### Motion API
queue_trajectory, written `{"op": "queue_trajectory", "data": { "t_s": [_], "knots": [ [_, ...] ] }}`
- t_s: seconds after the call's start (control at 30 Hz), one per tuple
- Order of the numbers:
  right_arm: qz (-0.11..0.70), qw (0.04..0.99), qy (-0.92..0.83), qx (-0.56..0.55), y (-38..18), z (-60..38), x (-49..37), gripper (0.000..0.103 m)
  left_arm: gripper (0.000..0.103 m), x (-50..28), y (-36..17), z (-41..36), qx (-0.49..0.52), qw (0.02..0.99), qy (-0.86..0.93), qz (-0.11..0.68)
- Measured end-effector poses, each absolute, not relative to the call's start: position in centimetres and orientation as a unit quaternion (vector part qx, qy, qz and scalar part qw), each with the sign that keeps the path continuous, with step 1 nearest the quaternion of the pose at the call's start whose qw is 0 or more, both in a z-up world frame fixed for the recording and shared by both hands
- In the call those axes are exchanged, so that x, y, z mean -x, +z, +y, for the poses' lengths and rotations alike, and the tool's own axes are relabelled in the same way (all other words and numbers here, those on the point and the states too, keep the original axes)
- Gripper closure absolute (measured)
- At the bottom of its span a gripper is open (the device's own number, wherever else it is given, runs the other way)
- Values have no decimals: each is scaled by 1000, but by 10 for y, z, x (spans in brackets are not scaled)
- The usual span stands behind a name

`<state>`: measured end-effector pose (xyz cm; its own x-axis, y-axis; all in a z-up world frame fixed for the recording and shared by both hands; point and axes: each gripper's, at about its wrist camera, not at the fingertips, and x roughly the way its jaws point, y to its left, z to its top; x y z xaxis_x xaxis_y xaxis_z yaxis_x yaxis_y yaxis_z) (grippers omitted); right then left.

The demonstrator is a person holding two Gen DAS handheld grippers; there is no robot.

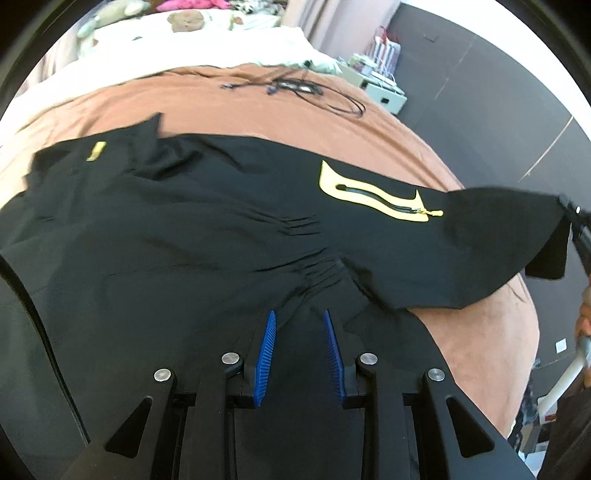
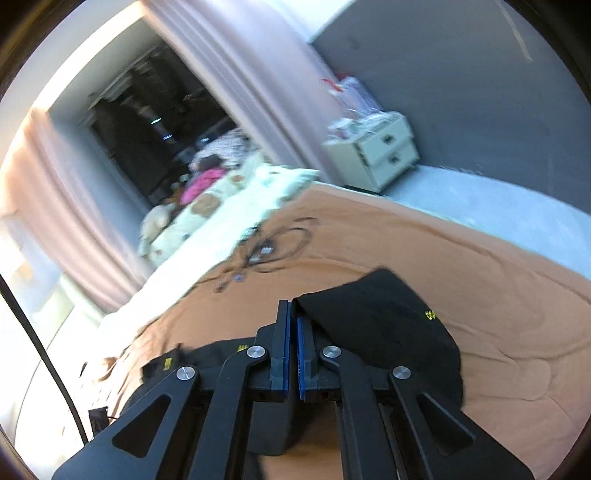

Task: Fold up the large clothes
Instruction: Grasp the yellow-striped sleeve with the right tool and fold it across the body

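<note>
Black trousers (image 1: 177, 236) with a yellow zip pocket trim (image 1: 373, 195) lie spread on a brown bed cover (image 1: 229, 107). My left gripper (image 1: 300, 317) is at the bunched fabric near the crotch, its blue pads (image 1: 266, 350) apart with cloth between and under them. My right gripper (image 2: 291, 314) is shut on a black trouser end (image 2: 384, 325), held lifted above the cover. In the left wrist view that lifted leg end (image 1: 517, 229) stretches to the right edge, where the right gripper (image 1: 576, 218) shows in part.
A tangle of dark cables (image 1: 306, 88) lies on the cover beyond the trousers. White bedding with soft toys (image 1: 184, 22) is at the bed's far end. A white bedside drawer unit (image 2: 373, 151) stands by the grey wall. Curtains (image 2: 236, 62) hang behind.
</note>
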<state>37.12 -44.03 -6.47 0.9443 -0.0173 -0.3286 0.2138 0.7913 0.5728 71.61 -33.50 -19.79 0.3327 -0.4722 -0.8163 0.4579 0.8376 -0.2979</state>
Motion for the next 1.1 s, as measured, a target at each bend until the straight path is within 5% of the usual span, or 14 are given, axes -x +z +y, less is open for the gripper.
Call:
{"op": "queue_trajectory", "data": {
  "t_s": [0.53,1.1],
  "knots": [
    [160,955,67,-242,26,-287,-404,103,74,-666,-124,-150,49,859,-193,471],
    [261,923,173,-224,-43,-201,-537,103,74,-623,-106,0,24,866,-98,490]
  ]
}}
